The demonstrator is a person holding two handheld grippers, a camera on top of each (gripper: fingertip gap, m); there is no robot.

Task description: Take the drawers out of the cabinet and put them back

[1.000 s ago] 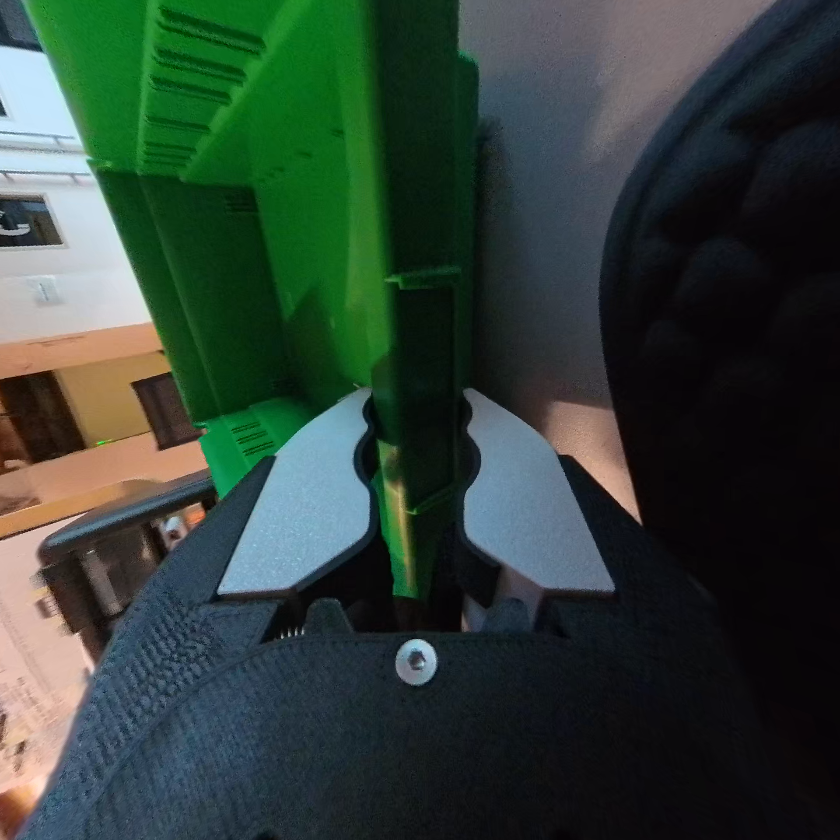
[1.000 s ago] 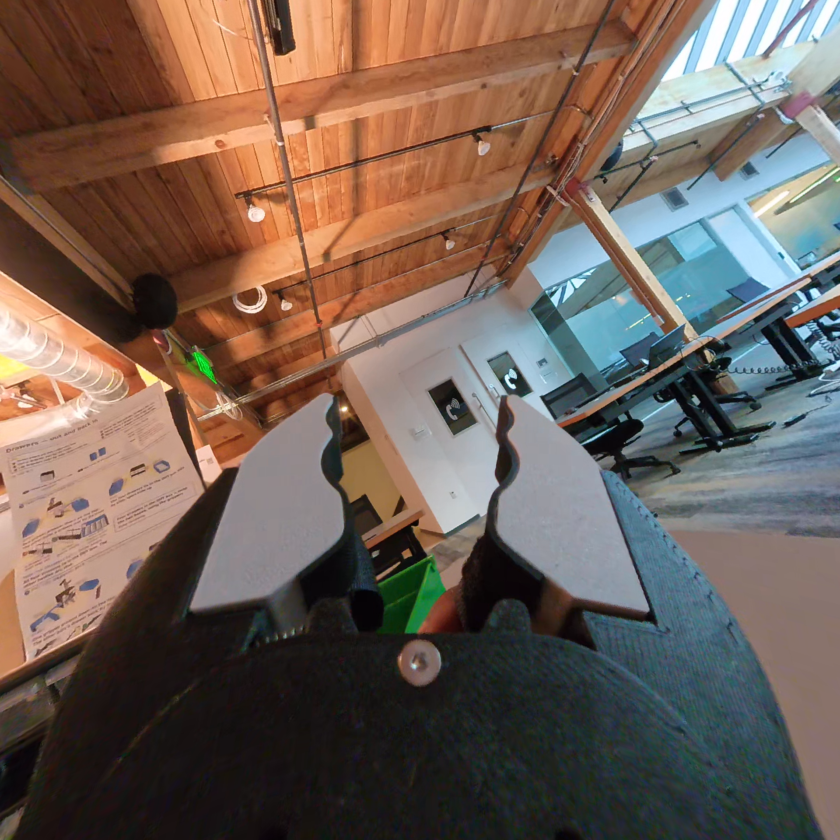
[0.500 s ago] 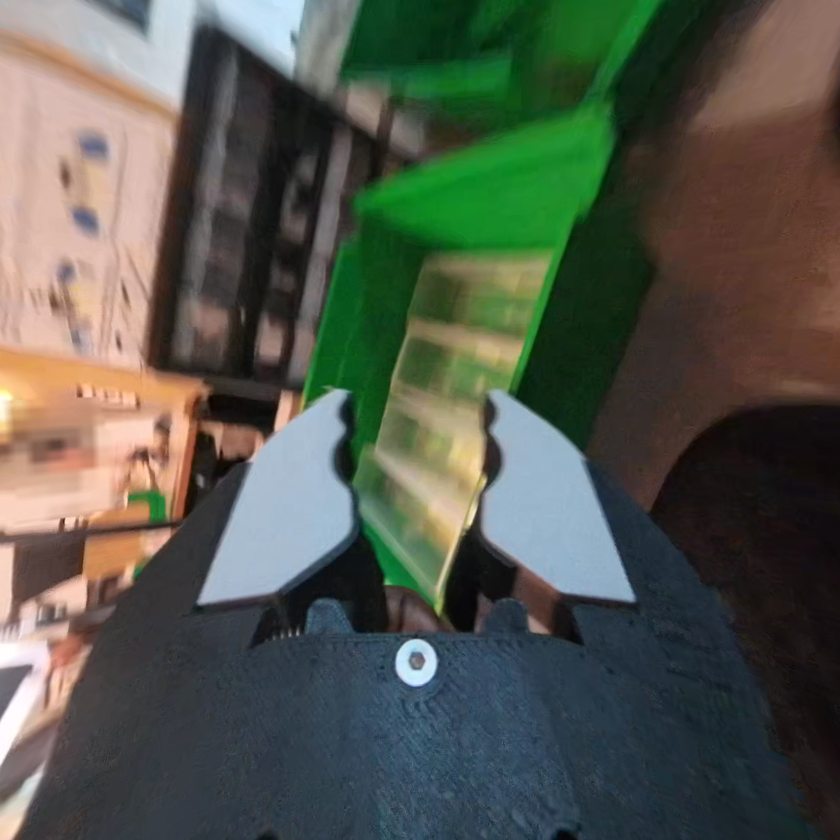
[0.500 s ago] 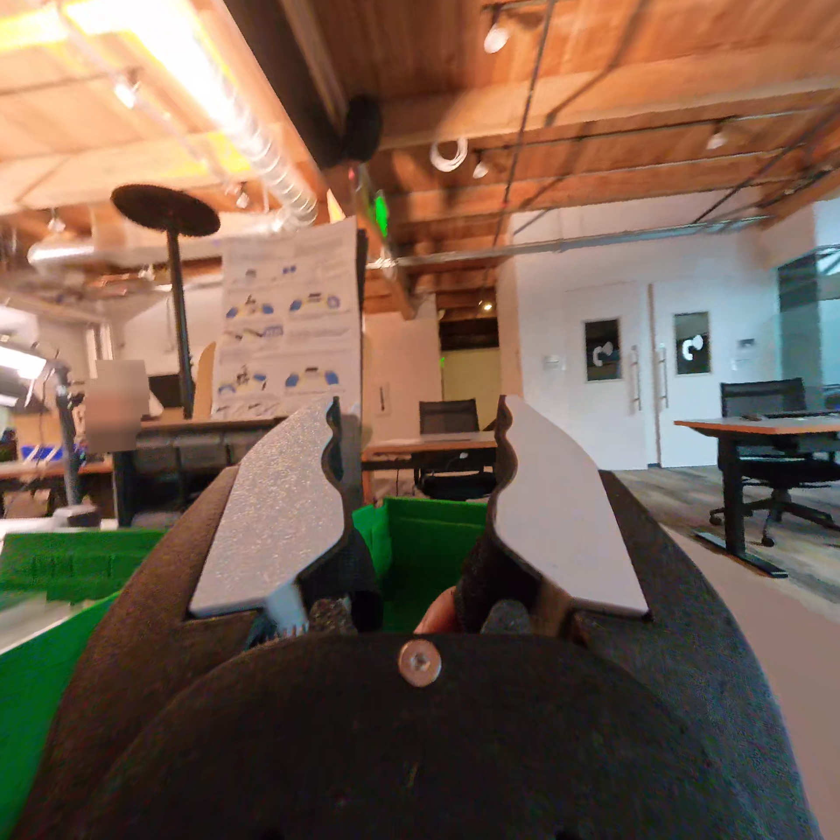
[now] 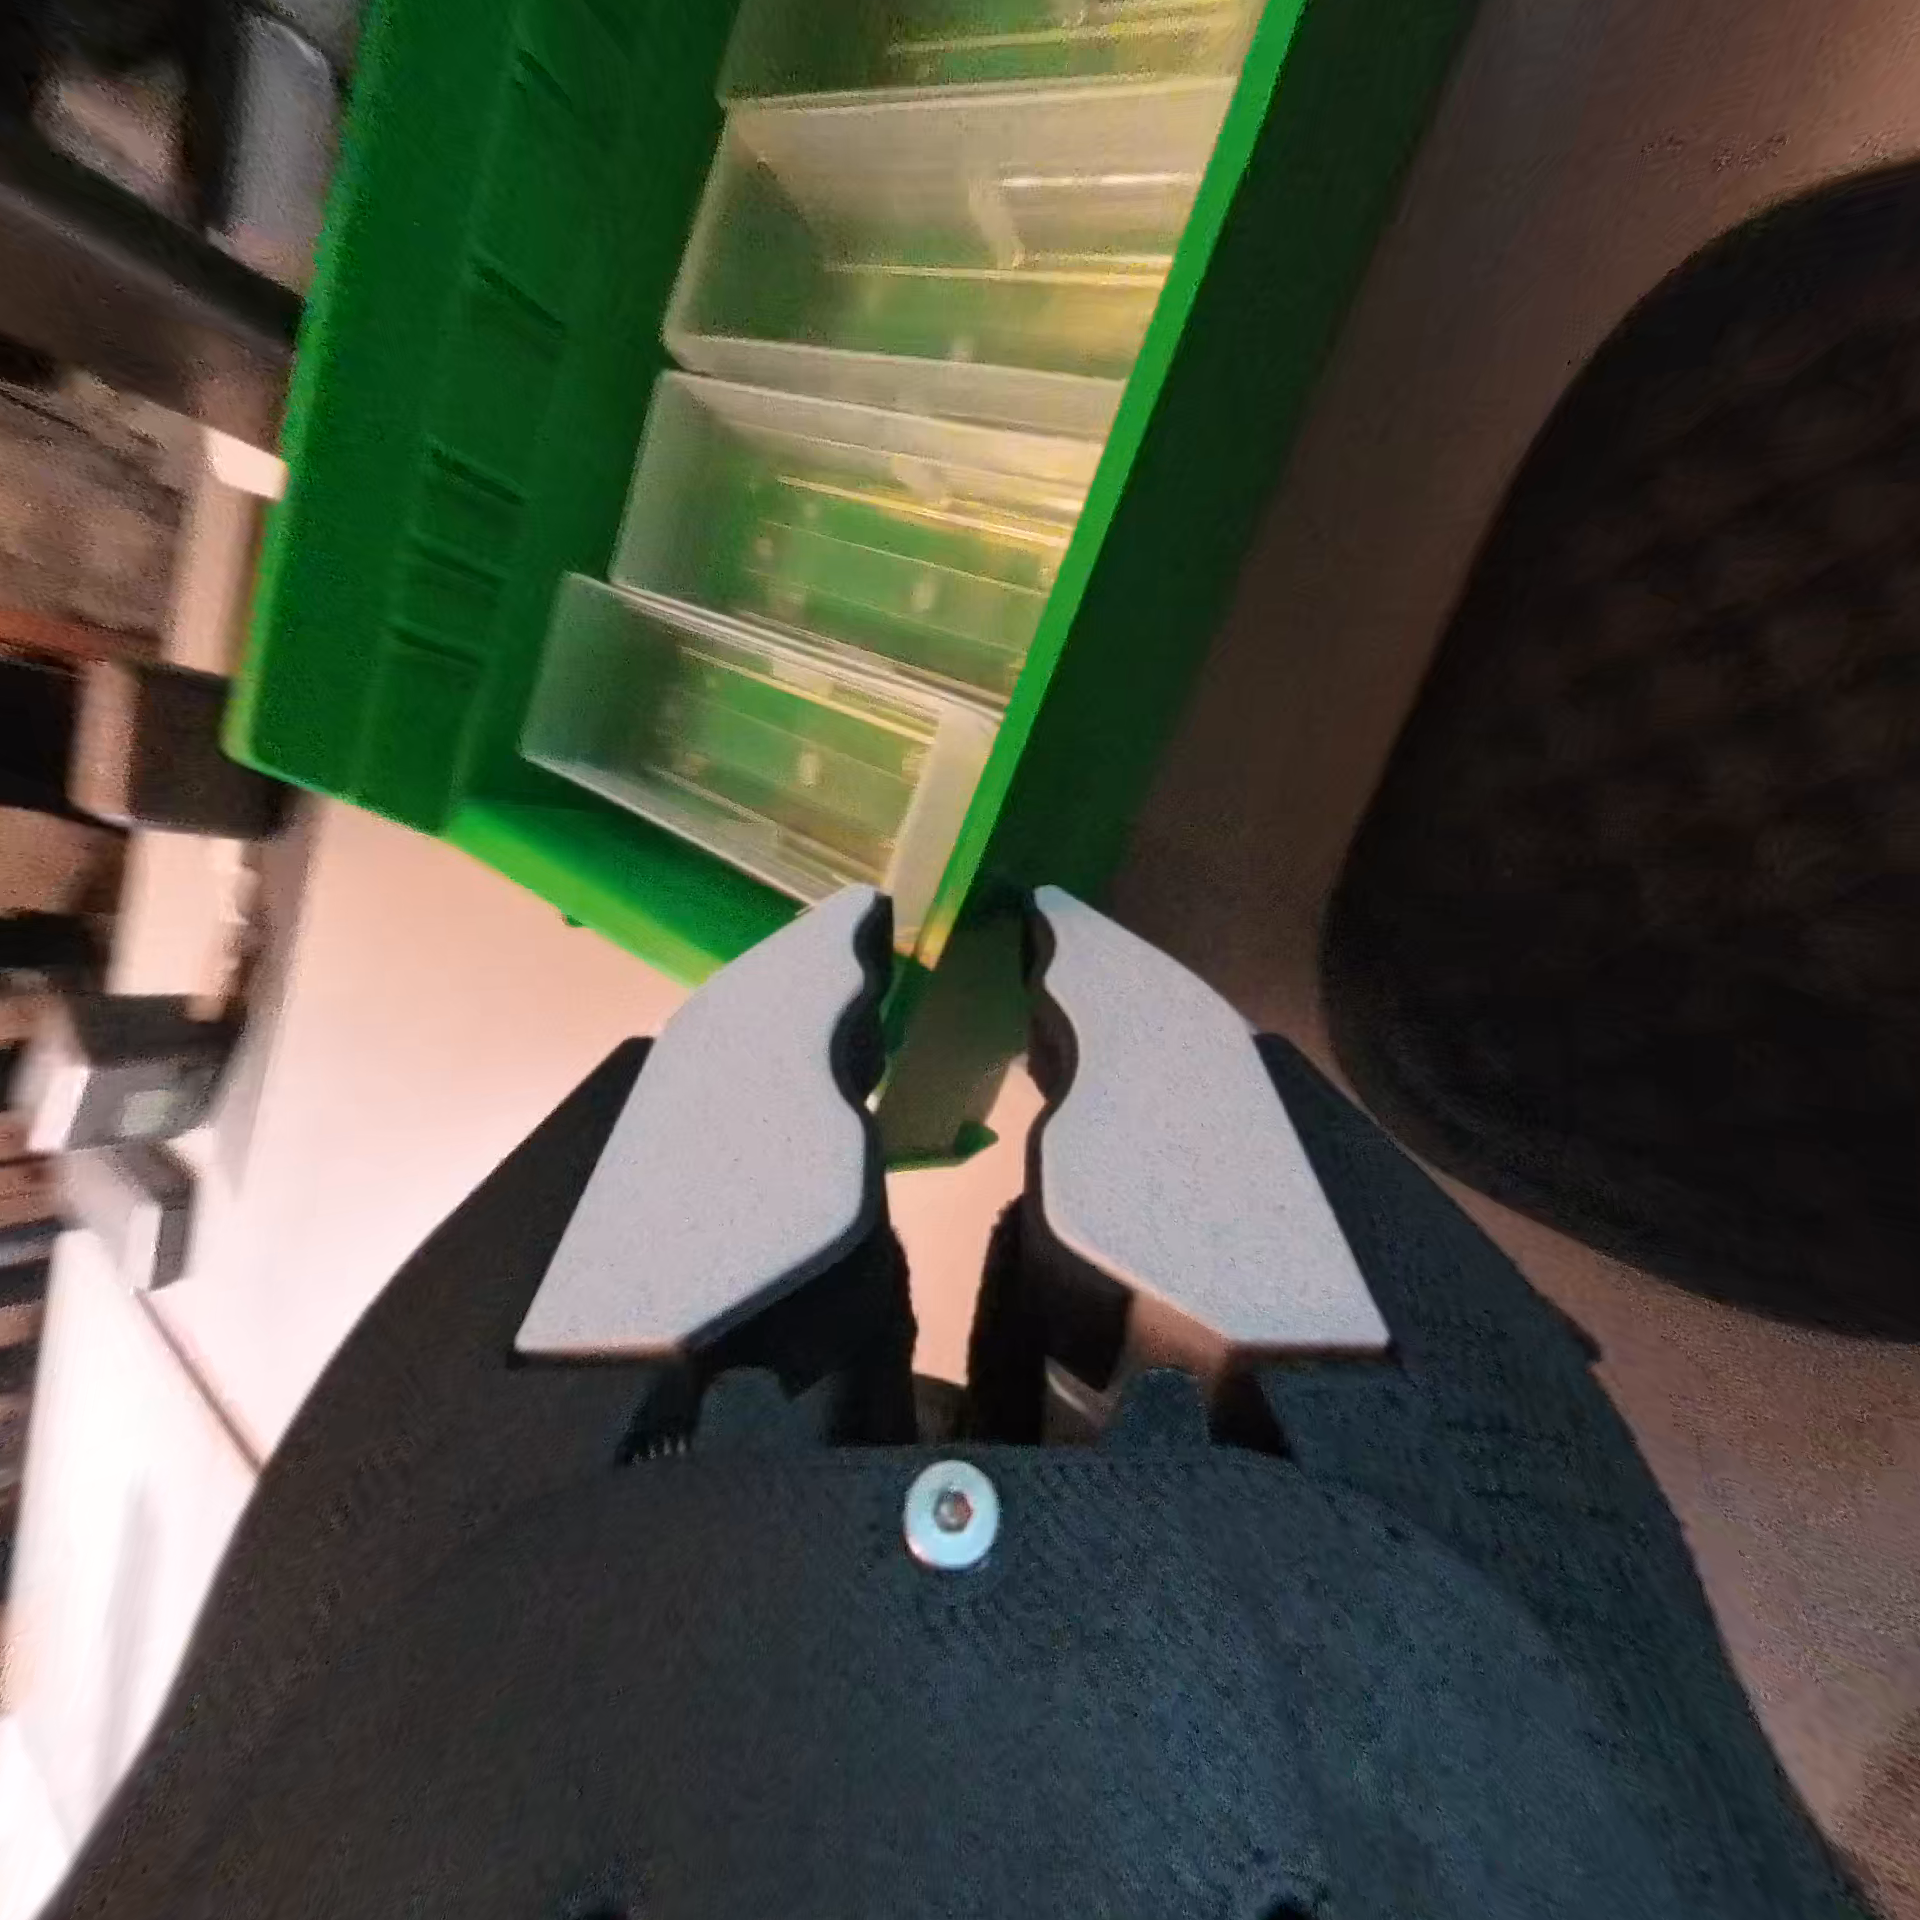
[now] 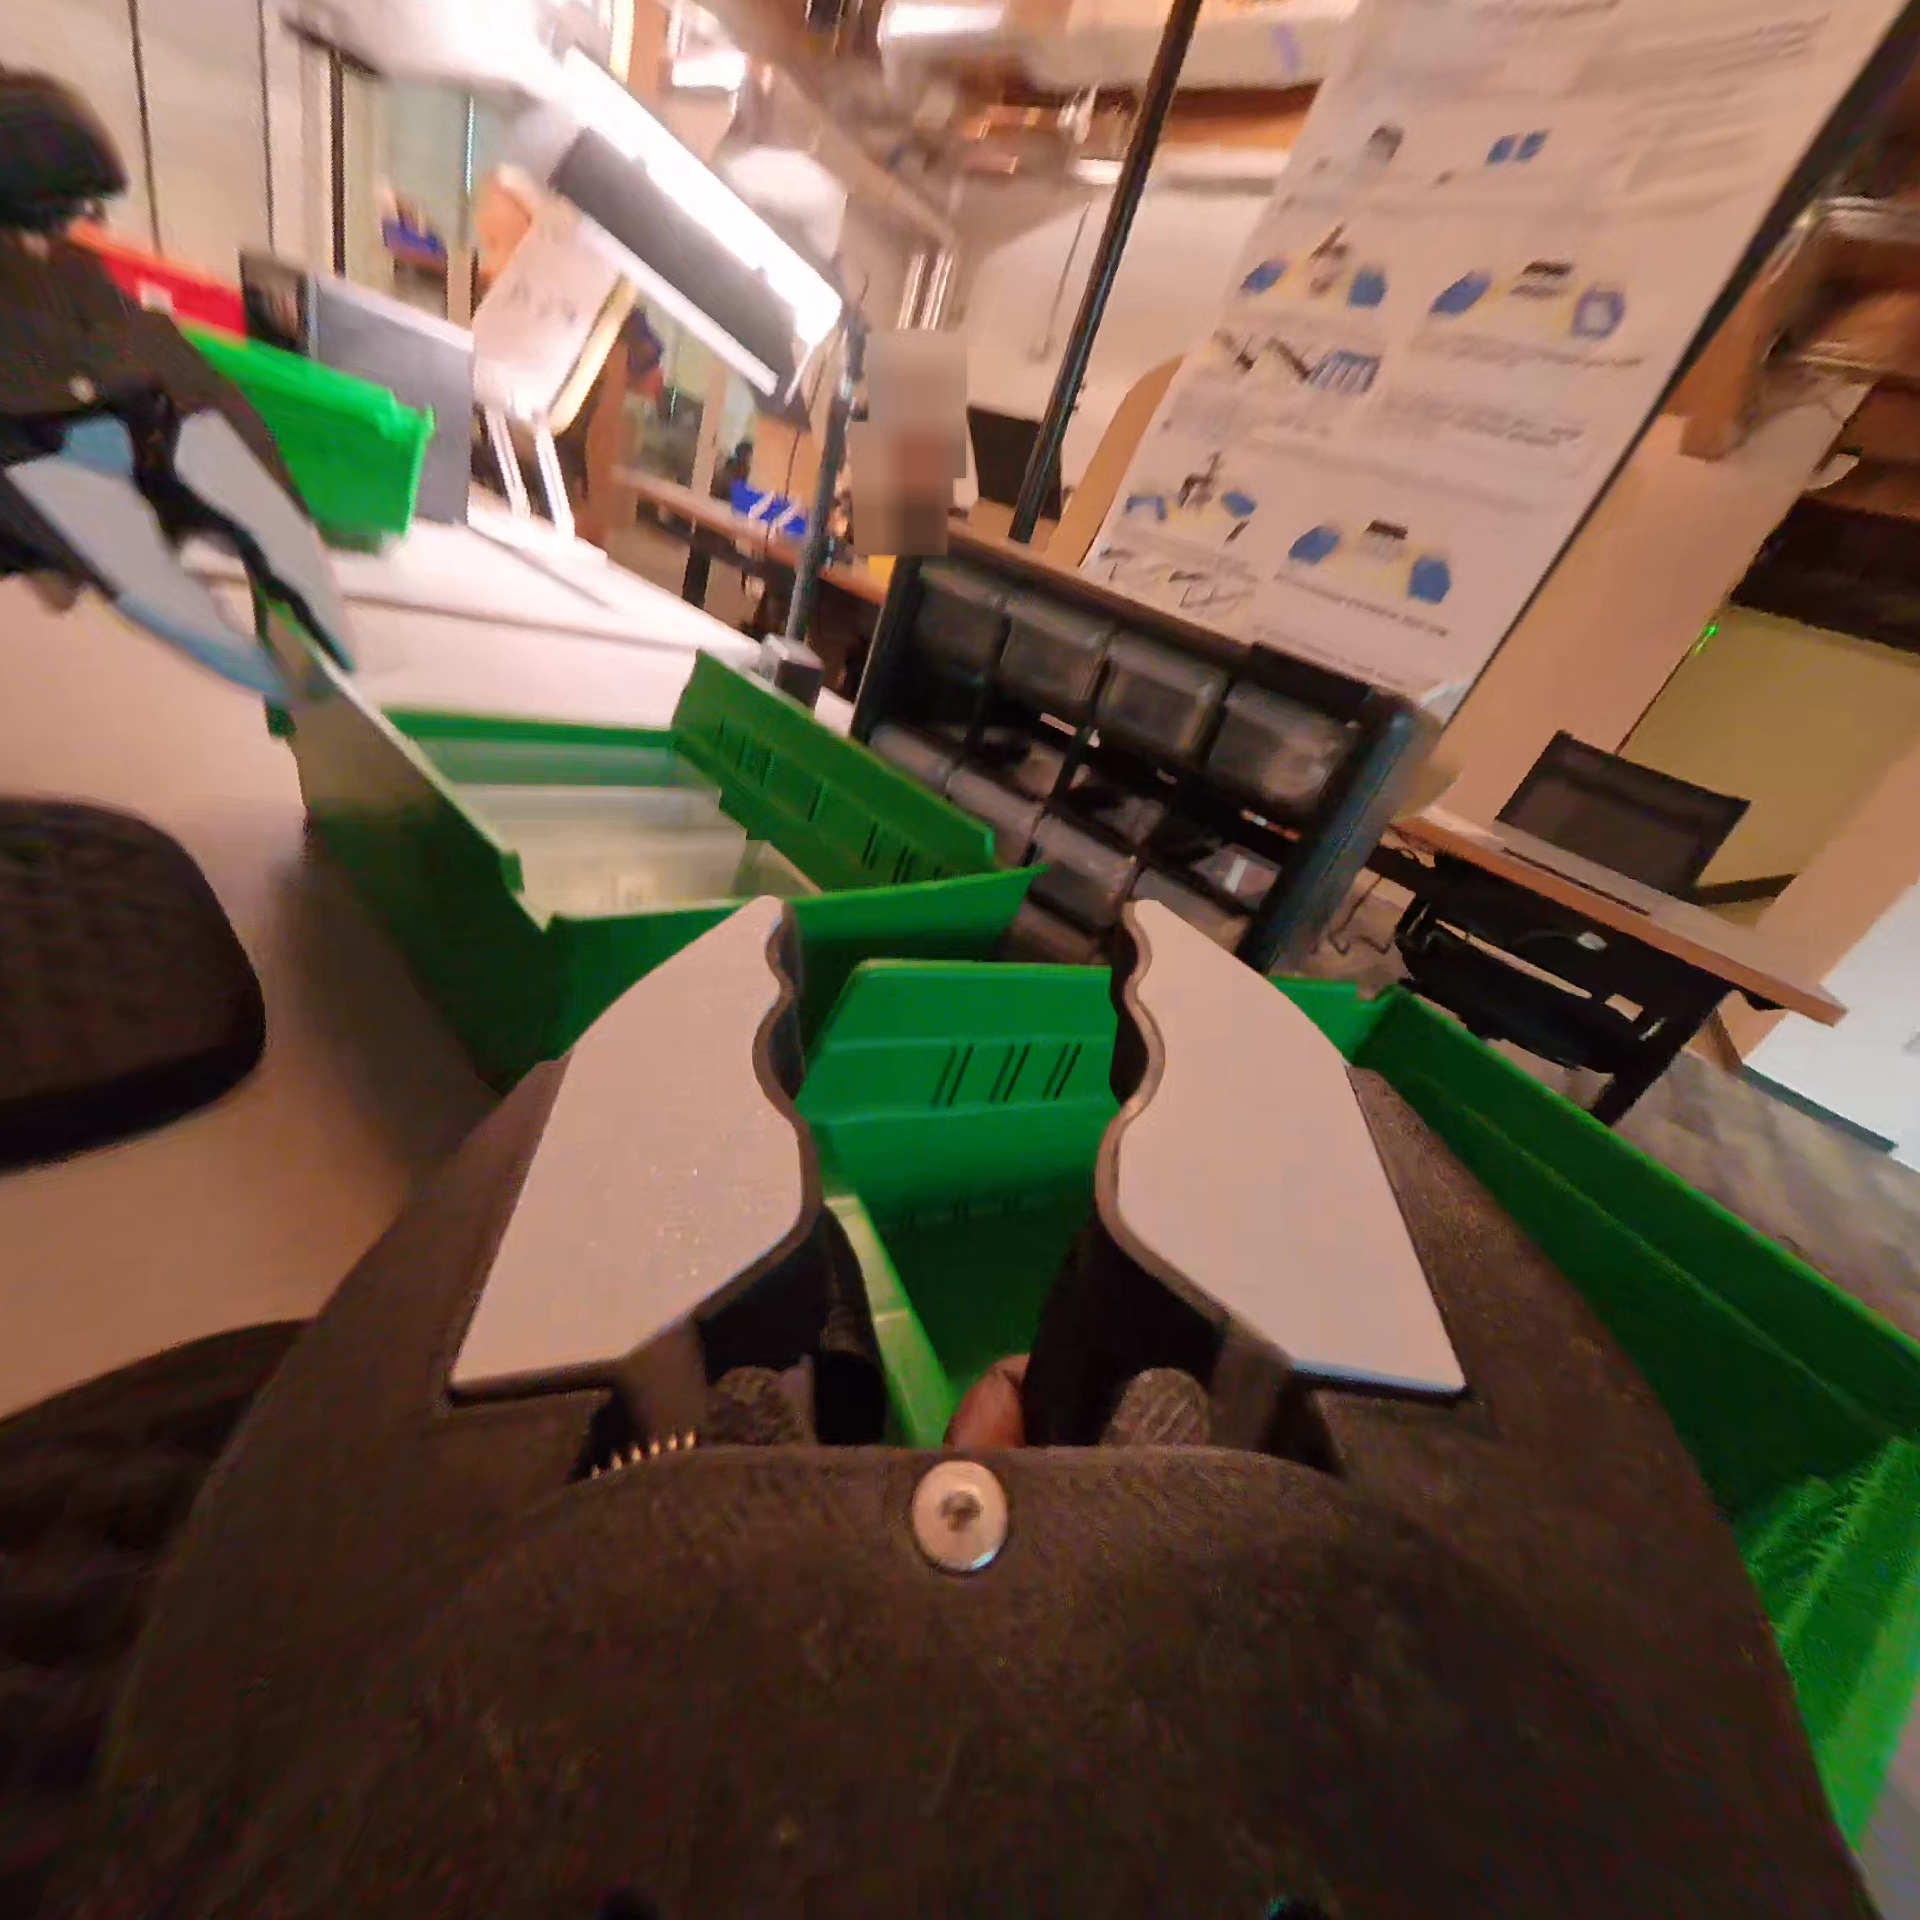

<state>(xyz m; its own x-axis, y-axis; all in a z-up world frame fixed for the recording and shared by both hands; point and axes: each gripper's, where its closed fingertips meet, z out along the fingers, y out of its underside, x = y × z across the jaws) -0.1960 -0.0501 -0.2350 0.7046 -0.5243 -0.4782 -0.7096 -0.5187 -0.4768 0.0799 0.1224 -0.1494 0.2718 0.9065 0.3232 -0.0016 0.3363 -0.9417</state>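
Observation:
A green bin (image 5: pixel 468 416) holds several clear plastic drawers (image 5: pixel 883 520) lying side by side. My left gripper (image 5: pixel 956 914) is shut on that bin's side wall at a corner. In the right wrist view the same bin (image 6: pixel 436 883) with its clear drawers (image 6: pixel 623 831) stands on the table at the left, and the left gripper (image 6: pixel 291 665) grips its near corner. My right gripper (image 6: pixel 954 925) is open above a second green bin (image 6: pixel 1558 1195), whose rim passes between its fingers. The black cabinet (image 6: pixel 1143 727) with dark drawers stands behind both bins.
A black mesh pad (image 6: pixel 104 956) lies on the pale table (image 6: pixel 156 1247) at the left, and it also shows in the left wrist view (image 5: pixel 1662 831). A third green bin (image 6: pixel 332 436) is at the back left. A poster board (image 6: pixel 1403 364) stands behind the cabinet.
The left view has turned from the bin's outer wall to its inside with the drawers, still gripped. The right view has swung down from the ceiling to the table, bins and cabinet.

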